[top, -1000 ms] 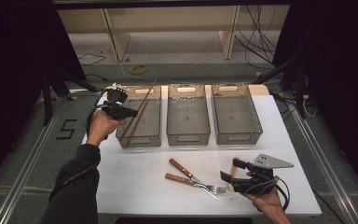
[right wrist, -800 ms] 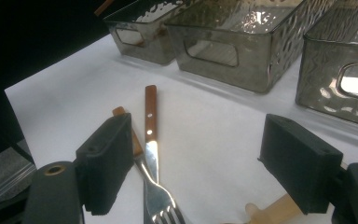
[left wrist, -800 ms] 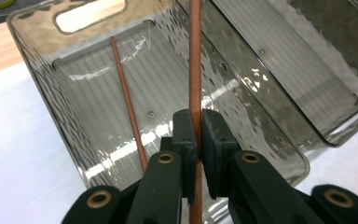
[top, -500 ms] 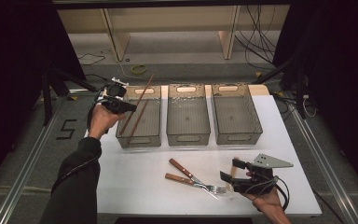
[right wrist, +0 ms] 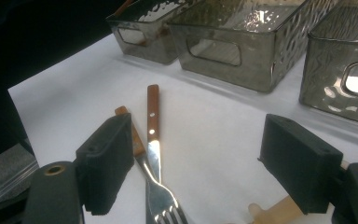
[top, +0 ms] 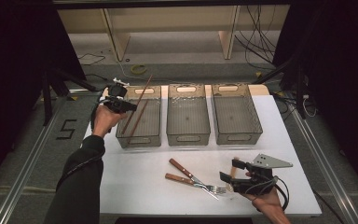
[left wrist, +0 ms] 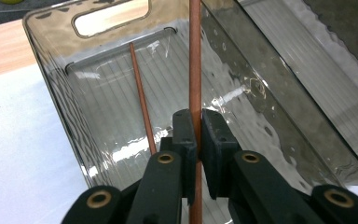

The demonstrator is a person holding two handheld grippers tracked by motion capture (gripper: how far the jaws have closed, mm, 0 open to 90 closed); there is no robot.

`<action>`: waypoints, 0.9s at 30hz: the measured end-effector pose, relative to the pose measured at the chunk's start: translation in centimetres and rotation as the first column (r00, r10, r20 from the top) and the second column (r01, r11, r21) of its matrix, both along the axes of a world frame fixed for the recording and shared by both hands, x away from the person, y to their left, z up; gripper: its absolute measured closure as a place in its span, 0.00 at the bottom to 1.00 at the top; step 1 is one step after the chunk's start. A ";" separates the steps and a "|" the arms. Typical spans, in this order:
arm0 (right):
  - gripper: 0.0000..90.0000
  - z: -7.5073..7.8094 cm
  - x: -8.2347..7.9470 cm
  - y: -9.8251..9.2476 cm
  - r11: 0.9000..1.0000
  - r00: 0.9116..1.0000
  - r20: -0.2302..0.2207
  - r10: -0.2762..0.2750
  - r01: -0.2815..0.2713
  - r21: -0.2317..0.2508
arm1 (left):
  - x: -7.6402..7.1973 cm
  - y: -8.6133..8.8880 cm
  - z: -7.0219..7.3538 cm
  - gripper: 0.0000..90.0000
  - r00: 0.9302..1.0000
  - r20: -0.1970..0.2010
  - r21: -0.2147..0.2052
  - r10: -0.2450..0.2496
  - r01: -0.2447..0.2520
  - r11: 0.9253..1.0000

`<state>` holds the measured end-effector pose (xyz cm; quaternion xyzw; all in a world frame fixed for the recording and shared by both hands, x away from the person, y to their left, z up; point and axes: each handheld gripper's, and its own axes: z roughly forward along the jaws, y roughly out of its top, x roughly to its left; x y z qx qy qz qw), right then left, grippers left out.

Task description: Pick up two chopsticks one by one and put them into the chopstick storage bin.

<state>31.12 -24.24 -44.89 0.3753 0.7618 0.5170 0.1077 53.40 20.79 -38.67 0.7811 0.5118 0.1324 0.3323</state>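
Centrally, the left gripper [left wrist: 194,140] is clamped on a brown chopstick [left wrist: 195,56], its pads pressed against the shaft from both sides; the stick rises steeply out of the grip so that its far end points over the open left bin [top: 140,119]. Holding it near one end, above the bin's near rim, presumably lets it be lowered or dropped lengthwise inside. A second chopstick [left wrist: 142,102] already lies on the bin floor, just beside the held one, suggesting that this bin collects chopsticks. The middle bin [top: 188,114] and right bin [top: 235,112] stand alongside in a row on the white surface [top: 135,182]. Toward the near edge, the right gripper [right wrist: 200,158] hovers with its jaws wide apart and nothing between the pads, just above two forks [top: 193,177] with wooden handles that lie crossed at their tines, probably the next items to sort.
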 end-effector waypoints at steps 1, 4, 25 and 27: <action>0.29 0.0 0.0 0.0 1.000 1.000 -0.001 -0.002 0.002 0.001 | 0.0 0.0 -0.2 0.93 1.000 0.001 0.001 0.003 -0.003 1.000; 0.29 0.0 0.0 0.0 1.000 1.000 -0.001 -0.001 0.001 0.000 | 0.1 0.1 -0.6 0.93 1.000 -0.005 -0.001 0.010 -0.010 1.000; 0.29 0.1 -0.1 0.0 1.000 1.000 0.001 -0.001 0.001 0.001 | 0.0 0.5 -2.6 0.93 0.999 -0.030 0.009 0.024 -0.024 1.000; 0.29 0.1 -0.1 -0.1 1.000 1.000 0.003 -0.001 0.001 0.002 | 0.1 0.5 -2.8 0.93 0.999 -0.036 0.011 0.025 -0.024 1.000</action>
